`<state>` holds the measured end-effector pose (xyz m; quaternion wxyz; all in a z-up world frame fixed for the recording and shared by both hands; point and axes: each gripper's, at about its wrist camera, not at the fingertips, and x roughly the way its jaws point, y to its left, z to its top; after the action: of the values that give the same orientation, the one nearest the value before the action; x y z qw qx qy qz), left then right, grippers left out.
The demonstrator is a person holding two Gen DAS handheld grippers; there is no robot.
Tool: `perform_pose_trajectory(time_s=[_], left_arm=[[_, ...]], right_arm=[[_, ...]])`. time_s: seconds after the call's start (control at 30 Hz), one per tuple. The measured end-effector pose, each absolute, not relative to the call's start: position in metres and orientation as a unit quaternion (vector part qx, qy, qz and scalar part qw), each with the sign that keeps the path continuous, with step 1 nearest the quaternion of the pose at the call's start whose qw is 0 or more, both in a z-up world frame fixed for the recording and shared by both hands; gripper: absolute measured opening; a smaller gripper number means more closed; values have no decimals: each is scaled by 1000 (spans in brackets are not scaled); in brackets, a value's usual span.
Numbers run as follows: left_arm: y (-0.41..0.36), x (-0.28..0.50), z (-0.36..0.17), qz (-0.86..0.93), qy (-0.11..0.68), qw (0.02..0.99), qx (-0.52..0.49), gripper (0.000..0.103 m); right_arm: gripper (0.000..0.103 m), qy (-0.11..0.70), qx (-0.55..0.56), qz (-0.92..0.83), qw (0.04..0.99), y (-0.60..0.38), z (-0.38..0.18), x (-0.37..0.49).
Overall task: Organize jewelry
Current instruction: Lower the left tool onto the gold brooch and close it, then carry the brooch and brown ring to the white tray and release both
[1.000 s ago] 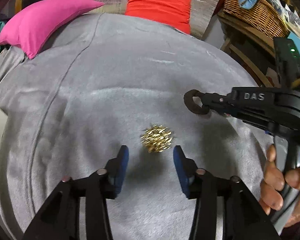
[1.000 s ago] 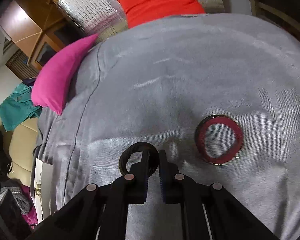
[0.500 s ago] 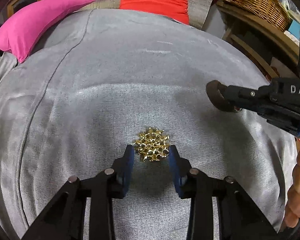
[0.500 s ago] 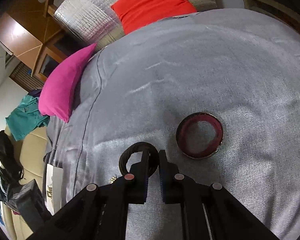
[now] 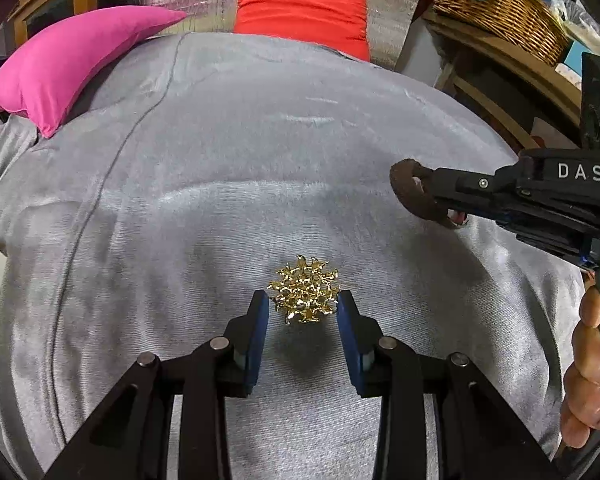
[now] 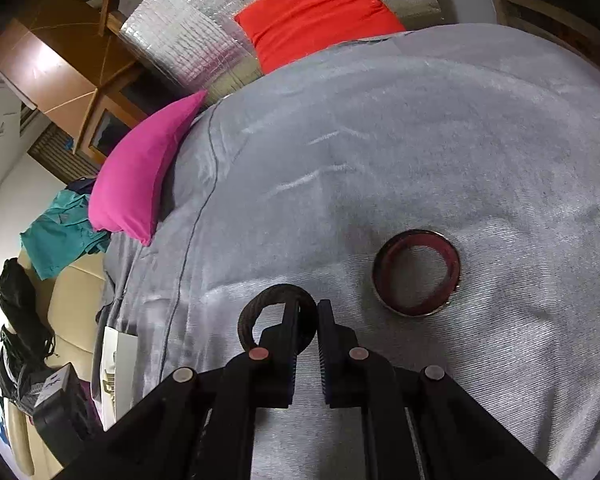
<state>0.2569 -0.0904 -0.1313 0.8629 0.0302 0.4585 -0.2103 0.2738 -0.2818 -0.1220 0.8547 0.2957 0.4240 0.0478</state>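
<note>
We have the left gripper (image 5: 303, 308) straddling the gold brooch (image 5: 305, 295) on the grey blanket (image 5: 220, 200). The brooch sits at twelve o'clock from the tool, right between the blue pads (image 5: 259, 332), at their tips. Both pads look to be touching its spiky edges, so we read it as gripped, though lightly and only at the tip. The brooch is roughly round, with no long axis to line up on, so we judge that the coming move turns only on how deep it sits between the fingers. If we lift with so shallow a hold, it could slip out forward.

Our right gripper (image 6: 309, 312) is clenched on a dark ring (image 6: 276, 312), pinching its band at about three o'clock of the loop; the ring hangs above the blanket. A red-lined bangle (image 6: 418, 274) lies flat on the blanket at about one o'clock from that tool, near but apart.

The left wrist view shows the brooch and, at two o'clock, the right gripper (image 5: 452, 204) side-on with the ring (image 5: 416, 196) and our hand (image 5: 590, 372) on its handle, but not the bangle. The right wrist view shows the bangle and hides the brooch. The left hand is plainly the nearer to the brooch, the right to the bangle.
</note>
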Motion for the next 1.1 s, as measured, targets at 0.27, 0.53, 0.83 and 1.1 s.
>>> perform_pose_trajectory(time_s=[0.27, 0.53, 0.83, 1.1], left_arm=[[-64, 249, -115, -188, 445, 875, 15, 36], [-33, 236, -97, -166, 424, 890, 2, 36], [18, 217, -78, -125, 396, 910, -8, 36], [90, 191, -64, -63, 375, 924, -34, 36]], right_arm=[[10, 413, 289, 64, 861, -263, -114, 272], [10, 403, 287, 67, 866, -248, -112, 268], [10, 398, 272, 87, 872, -211, -108, 268], [10, 399, 247, 117, 875, -160, -103, 272]])
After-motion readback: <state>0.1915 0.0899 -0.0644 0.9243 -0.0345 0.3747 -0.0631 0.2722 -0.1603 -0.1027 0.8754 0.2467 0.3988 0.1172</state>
